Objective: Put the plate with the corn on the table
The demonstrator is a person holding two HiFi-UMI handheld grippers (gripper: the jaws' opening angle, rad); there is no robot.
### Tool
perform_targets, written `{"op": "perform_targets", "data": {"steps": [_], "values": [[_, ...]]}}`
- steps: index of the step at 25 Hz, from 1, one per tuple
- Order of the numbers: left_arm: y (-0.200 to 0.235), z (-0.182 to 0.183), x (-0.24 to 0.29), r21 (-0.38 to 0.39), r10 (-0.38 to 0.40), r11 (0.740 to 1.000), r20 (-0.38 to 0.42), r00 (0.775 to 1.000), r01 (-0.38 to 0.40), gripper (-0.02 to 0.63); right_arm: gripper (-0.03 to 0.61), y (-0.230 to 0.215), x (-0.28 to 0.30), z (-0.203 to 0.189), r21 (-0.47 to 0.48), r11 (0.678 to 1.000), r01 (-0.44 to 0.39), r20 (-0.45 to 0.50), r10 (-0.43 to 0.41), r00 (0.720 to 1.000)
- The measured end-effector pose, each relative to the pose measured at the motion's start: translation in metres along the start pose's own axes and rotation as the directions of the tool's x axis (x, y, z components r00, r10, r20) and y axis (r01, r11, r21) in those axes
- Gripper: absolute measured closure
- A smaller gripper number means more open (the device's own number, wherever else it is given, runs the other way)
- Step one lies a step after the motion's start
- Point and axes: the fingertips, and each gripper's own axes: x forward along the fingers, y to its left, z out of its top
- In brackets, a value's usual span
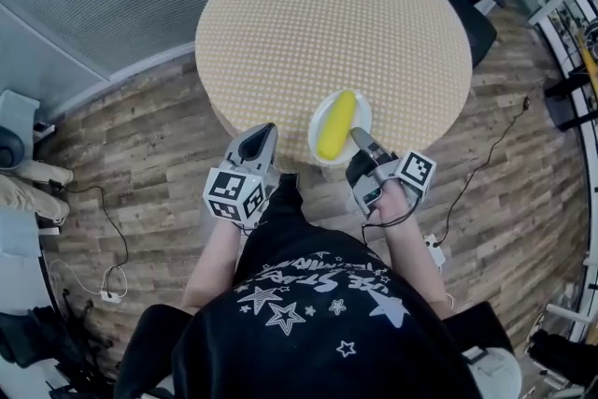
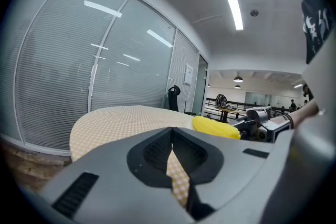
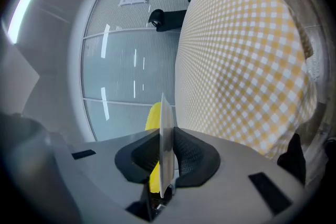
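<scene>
- Plate (image 1: 363,117), white, with the corn cob (image 1: 336,124) lying lengthways on it, is over the near edge of the round table (image 1: 336,23). Its near rim juts out past the checked cloth (image 1: 280,5). No view settles whether it rests on the cloth or hangs just above it.
- Your right gripper (image 1: 360,141) has the plate by its near right rim. In the right gripper view the rim runs edge-on between the two jaws, which are clamped down on it, with the yellow cob just behind.
- Your left gripper (image 1: 264,134) is to the left of the plate, by the table's near edge and apart from both. Its jaws are pressed together with nothing in them, and only checked cloth shows past the slit.
- As I judge it, the step in hand is the set-down itself. The plate is at the table but too close to the edge to count as safely placed.
- For the next move, carry the plate farther onto the cloth, keeping it level so the cob does not roll. Lower it until the whole base bears on the table, then part the right jaws and draw back toward yourself without dragging the rim.
- You have room, since the far part of the table shows only cloth. A black office chair (image 1: 472,19) stands beyond the far right edge, well apart.
</scene>
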Motion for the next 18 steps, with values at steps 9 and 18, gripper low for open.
{"op": "perform_targets", "data": {"steps": [9, 18], "values": [[0.063, 0.023, 0.055, 0.001, -0.039, 0.999, -0.016, 0.999, 0.039, 0.606, 0.520, 0.007, 0.072, 0.032, -0.006, 1.000, 0.017, 0.035, -0.017, 0.999], [0.131, 0.031, 0.100, -0.002, -0.047, 0.999, -0.036, 0.998, 0.047, 0.606, 0.520, 0.002, 0.149, 0.051, -0.020, 1.000, 0.019, 0.024, -0.019, 1.000]]}}
